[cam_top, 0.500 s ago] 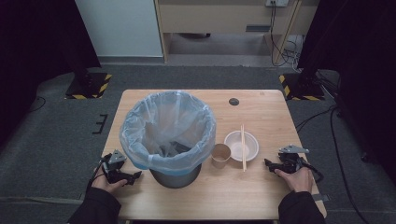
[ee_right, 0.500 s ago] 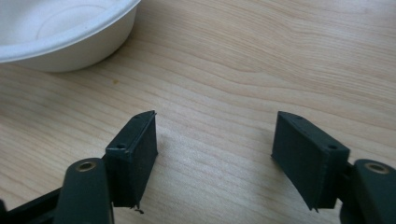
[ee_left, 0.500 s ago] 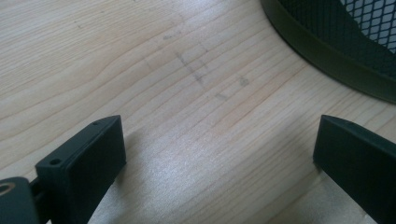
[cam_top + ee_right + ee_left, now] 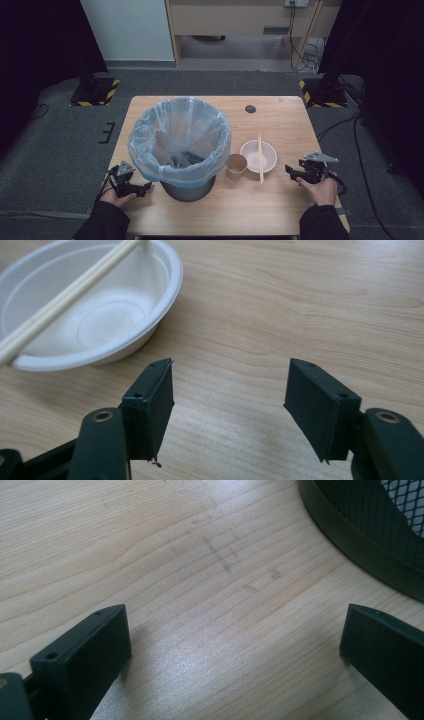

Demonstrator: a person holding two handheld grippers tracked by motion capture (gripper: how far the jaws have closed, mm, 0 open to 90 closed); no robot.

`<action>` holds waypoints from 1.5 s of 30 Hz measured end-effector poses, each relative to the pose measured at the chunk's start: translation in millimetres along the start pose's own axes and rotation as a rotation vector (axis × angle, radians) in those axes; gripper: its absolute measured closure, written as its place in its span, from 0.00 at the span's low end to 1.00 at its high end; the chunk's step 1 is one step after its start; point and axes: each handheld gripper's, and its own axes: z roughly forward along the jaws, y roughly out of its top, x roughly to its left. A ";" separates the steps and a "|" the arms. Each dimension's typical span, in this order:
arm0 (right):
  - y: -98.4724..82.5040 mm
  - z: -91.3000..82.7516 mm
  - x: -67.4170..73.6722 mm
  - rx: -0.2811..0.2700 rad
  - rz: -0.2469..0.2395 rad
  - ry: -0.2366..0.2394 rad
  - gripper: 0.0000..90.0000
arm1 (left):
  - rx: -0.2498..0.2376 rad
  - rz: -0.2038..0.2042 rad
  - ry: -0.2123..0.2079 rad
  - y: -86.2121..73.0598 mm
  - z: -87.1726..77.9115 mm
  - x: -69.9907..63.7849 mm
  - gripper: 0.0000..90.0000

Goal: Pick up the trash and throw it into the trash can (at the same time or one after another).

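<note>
- the right gripper [image 4: 292,171] sits low at the table's [image 4: 280,210] right side, jaws spread wide with only bare wood between them, gripping nothing.
- compared with half a second ago, barely anything has shifted: both hands rest at the near corners as before, so by the look of it no pick-up has begun.
- the white bowl [image 4: 90,305] lies just beyond the right gripper's own jaws, apart from them, with the chopsticks [image 4: 65,292] laid across its rim.
- from above, the brown paper cup [image 4: 236,166] stands upright between the bowl and the bin [image 4: 180,145], close to both.
- the left gripper [image 4: 145,188] is wide open too, empty, its jaws pointing at the foot of the mesh bin with its blue liner.
- judgement: clearing the tableware into the bin seems the job, and the bowl is the nearest thing to reach for.
</note>
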 end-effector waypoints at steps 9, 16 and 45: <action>12.7 -11.4 1.6 -0.074 0.038 -0.006 0.36 | -0.001 -0.004 0.005 0.4 0.5 -0.6 0.00; 22.7 -20.3 2.6 -0.111 0.040 -0.001 0.35 | -0.002 -0.005 0.005 0.7 0.8 -0.7 0.00; 71.0 -51.6 19.8 -0.248 0.029 0.011 0.40 | -0.001 -0.006 0.007 1.1 1.2 -1.3 0.00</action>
